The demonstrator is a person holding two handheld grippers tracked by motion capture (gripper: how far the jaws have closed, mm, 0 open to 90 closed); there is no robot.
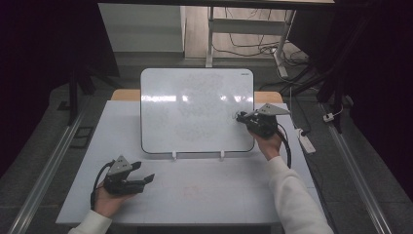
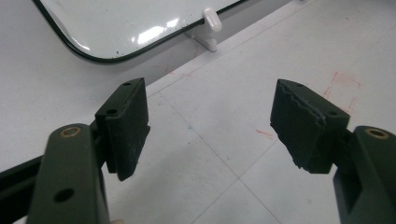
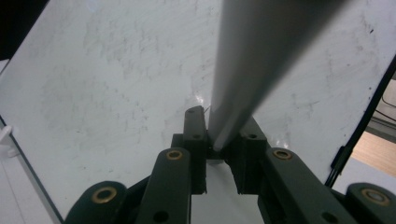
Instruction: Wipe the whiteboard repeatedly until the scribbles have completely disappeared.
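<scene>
White table (image 1: pixel 204 195): whiteboard (image 1: pixel 195 109) propped on two white clips (image 1: pixel 174 155), faint red marks (image 2: pixel 343 84) on surface.

Left claw (image 1: pixel 146 171): black body, two black arms with brass-ringed holes, black rubber-like pads (image 2: pixel 128 123), one with a ragged edge; grey three-cornered top plate; black cable. Right claw (image 1: pixel 241 116): same black build, brass-ringed holes, grey top plate, black looping cable. Sleeves (image 1: pixel 292 195): white, long.

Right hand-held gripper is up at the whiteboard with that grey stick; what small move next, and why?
Probably press the grey stick onto the whiteboard and stroke sideways: the right hand-held gripper is shut on it at the board's smudged face, while the left hand-held gripper waits open.
</scene>
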